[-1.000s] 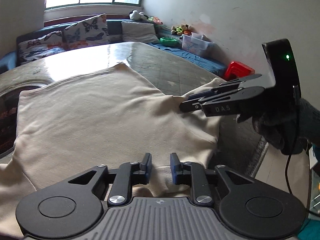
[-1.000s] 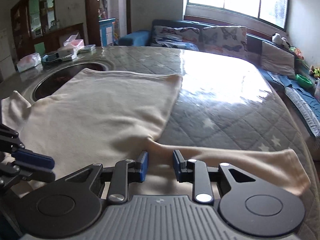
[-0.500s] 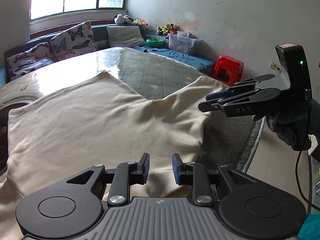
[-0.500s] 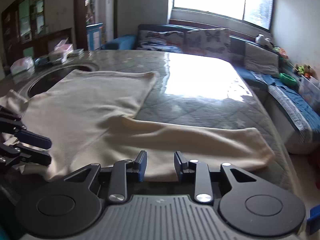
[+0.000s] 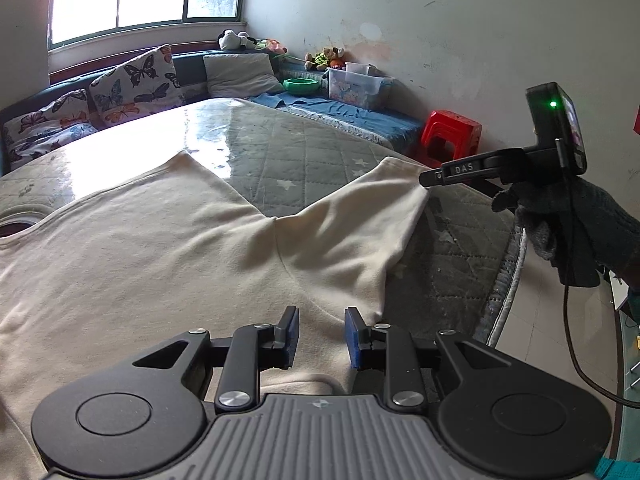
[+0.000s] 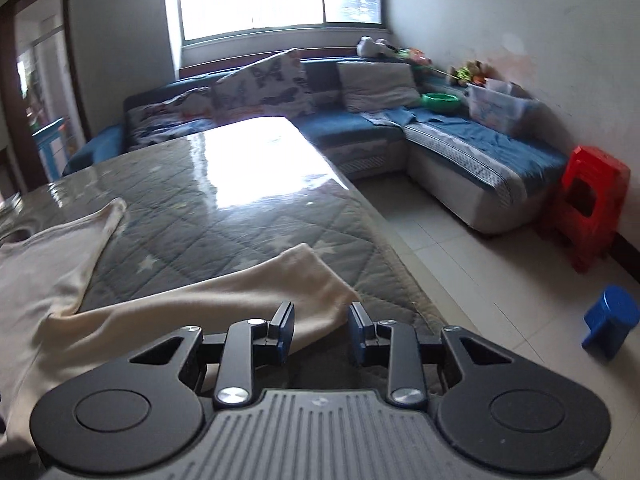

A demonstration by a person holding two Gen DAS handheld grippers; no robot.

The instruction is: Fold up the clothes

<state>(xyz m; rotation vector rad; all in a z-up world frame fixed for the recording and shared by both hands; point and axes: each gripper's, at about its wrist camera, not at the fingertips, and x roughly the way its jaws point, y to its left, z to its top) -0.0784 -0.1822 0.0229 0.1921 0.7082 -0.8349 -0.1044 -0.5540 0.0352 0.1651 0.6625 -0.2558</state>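
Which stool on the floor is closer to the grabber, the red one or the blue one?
The blue stool. In the right wrist view it sits low on the tiles, just right of the open right gripper. The red stool stands farther back, beside the sofa.

Cream shirt (image 5: 160, 264) lies spread on the quilted table (image 5: 320, 152). Left gripper (image 5: 318, 336) gapes above it; right gripper (image 5: 430, 178) meets the sleeve end (image 5: 396, 184).
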